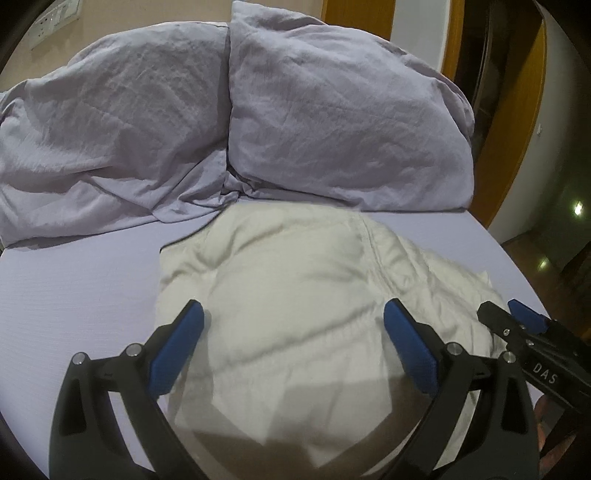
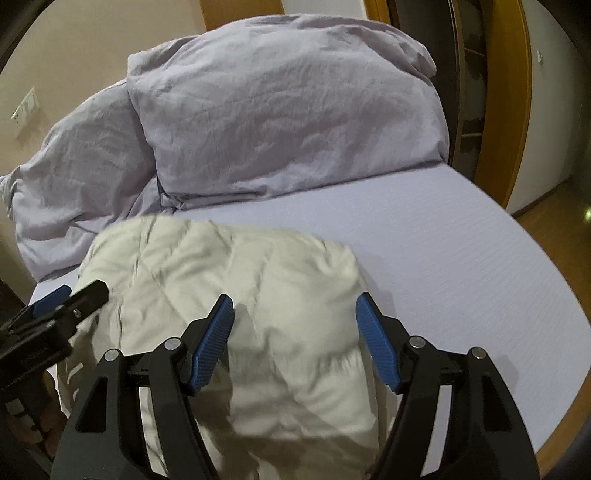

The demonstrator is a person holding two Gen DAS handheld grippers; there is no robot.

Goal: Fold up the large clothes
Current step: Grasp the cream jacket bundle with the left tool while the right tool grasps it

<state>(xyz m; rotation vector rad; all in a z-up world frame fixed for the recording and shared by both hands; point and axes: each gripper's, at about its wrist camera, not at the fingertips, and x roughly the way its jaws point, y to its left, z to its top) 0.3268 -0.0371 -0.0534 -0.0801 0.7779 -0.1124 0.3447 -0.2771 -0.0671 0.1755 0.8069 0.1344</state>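
Cream garment (image 1: 295, 295) lies rumpled on bed (image 1: 74, 280) near its front edge, below lilac pillows (image 1: 332, 122); left gripper (image 1: 293, 325) and right gripper (image 2: 295, 321) both spread wide above it, gripping nothing

The near end of the cream garment (image 1: 280, 332) runs off the bottom edge in both of your wrist views, so you cannot see how it finishes there. Its cloth is smeared with blur between the fingers, and the folds lose their edges. The left gripper (image 2: 70, 295) enters the right wrist view only as a tip, so its spread is unreadable there. The wall socket plate (image 1: 55, 18) is too small to read.
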